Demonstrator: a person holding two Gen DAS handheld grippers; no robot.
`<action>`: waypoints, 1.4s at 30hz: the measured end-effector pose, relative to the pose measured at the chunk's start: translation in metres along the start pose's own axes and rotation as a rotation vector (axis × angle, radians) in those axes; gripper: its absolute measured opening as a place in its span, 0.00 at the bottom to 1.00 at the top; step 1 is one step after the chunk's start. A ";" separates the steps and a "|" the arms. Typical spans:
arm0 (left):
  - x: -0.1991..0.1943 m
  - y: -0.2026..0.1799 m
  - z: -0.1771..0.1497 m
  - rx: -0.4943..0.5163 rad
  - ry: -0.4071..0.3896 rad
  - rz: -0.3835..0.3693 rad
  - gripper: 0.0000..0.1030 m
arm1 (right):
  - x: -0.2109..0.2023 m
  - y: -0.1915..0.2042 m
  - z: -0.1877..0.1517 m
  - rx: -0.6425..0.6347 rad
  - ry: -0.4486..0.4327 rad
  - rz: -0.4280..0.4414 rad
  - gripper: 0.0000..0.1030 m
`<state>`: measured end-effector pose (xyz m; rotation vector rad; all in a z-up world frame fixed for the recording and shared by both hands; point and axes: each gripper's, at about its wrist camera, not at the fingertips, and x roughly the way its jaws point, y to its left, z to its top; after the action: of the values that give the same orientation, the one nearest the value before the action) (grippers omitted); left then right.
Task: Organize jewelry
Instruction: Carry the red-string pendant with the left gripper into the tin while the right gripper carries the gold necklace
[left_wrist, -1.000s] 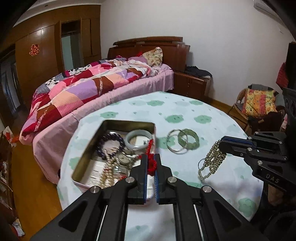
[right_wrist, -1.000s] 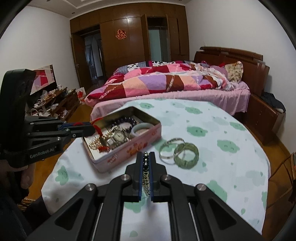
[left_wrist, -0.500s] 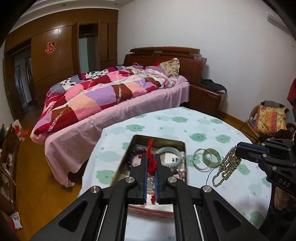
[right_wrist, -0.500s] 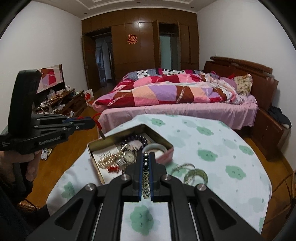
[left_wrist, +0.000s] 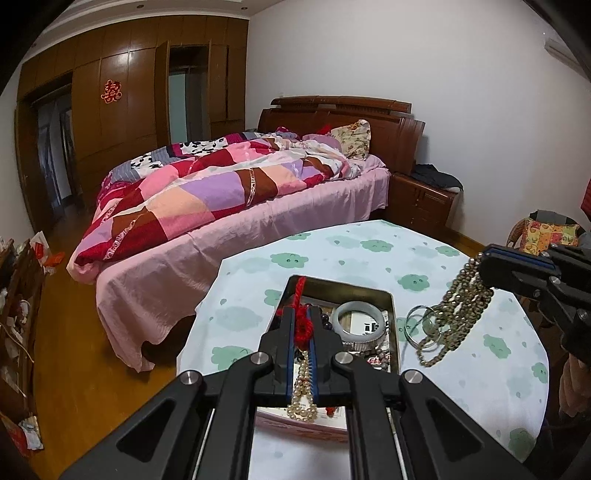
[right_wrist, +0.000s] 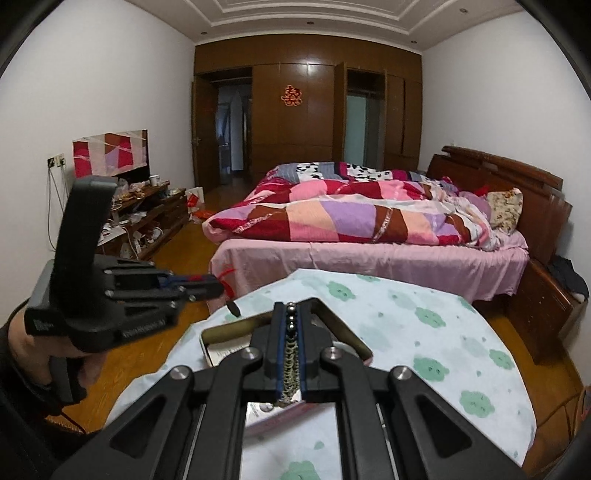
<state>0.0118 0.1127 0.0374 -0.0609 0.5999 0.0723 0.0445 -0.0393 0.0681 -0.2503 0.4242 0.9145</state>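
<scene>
1. The tin box (left_wrist: 389, 295) sits on the cloud-print tablecloth (left_wrist: 369, 251) near its front edge. It looks rigid and fairly light, with an open gold-lined well and a pink outer wall. I judge it best steadied by its rim, since thin sheet walls could dent

2. The beaded chain (left_wrist: 458, 314) hangs in loose bunched loops from the right gripper (left_wrist: 480, 266), above the cloth just right of the tin. The jaws are pressed together on its top. It looks brassy-grey, limp and swingy. A pinch over several strands at once, as here, should keep it from sliding out

3. The jade bangle (left_wrist: 356, 315) lies flat inside the tin at its far right. It is pale, smooth and stiff, probably brittle and slippery, so gripping across the band would be safest

4. Two thin bangles (left_wrist: 415, 325), one silvery and one greenish, rest overlapped on the cloth just beside the tin's right wall

5. The red cord (left_wrist: 301, 317) is knotted, soft and light. The left gripper (left_wrist: 303, 325) is clamped shut on its knot, over the tin

6. A pearl strand (left_wrist: 303, 398) dangles below that cord. It seems attached, though I cannot tell
</scene>
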 end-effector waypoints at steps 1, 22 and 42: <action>0.002 0.001 -0.001 -0.001 0.004 0.001 0.05 | 0.002 0.002 0.000 -0.002 0.001 0.005 0.07; 0.053 0.006 -0.030 -0.003 0.141 0.028 0.05 | 0.053 0.006 -0.034 0.069 0.117 0.071 0.07; 0.069 0.008 -0.040 -0.014 0.195 0.028 0.05 | 0.072 0.000 -0.052 0.106 0.187 0.071 0.07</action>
<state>0.0455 0.1215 -0.0352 -0.0740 0.7958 0.0984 0.0700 -0.0077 -0.0107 -0.2253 0.6565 0.9384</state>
